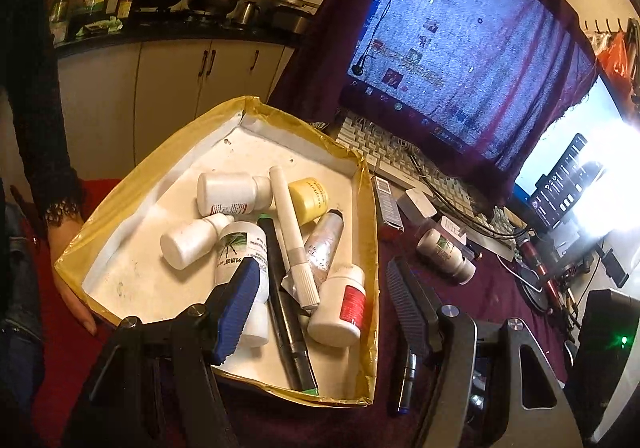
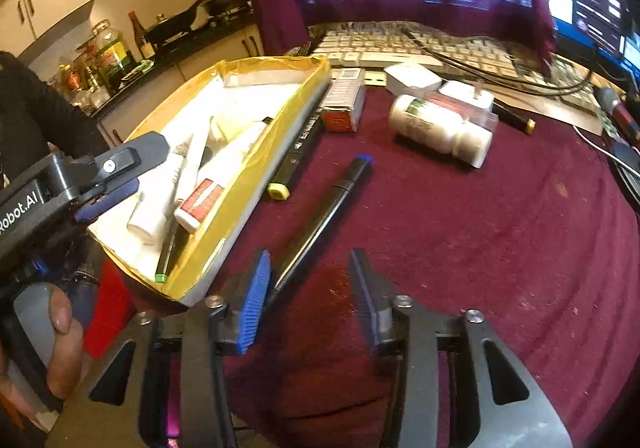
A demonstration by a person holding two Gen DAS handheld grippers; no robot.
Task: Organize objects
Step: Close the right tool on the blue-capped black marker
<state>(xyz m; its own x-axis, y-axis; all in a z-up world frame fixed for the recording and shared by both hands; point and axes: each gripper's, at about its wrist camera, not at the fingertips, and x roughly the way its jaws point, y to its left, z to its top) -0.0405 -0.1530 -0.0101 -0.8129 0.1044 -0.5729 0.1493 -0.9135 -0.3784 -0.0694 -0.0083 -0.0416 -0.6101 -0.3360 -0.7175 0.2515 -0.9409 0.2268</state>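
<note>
While the tray [image 1: 224,116] with its yellow taped rim sits on the maroon-covered worktop [image 2: 500,248], it holds a heap of small things: several white bottles [image 1: 230,194], a yellow jar [image 1: 310,198], a white pen [image 1: 294,244] and a black marker [image 1: 290,324] with a green end. The left gripper [image 1: 324,302] hangs over the tray's near corner with its fingers apart and nothing between them; one finger is above the bottles, the other is outside the tray's right wall. Just past the right gripper [image 2: 310,296], whose fingers also stand apart and grip nothing, a black pen with a blue cap [image 2: 324,220] lies on the cloth, its near end beside the left finger's blue pad. To the left of that gripper, a black marker with a yellow end [image 2: 294,160] lies along the tray's outer wall. Further ahead a white bottle [image 2: 440,130] lies on its side, with a small orange box [image 2: 342,102] to its left. Beyond these are a keyboard [image 2: 400,48] and a monitor [image 1: 460,44] draped in maroon cloth. A person's hand [image 1: 74,288] holds the tray's left edge.
</note>
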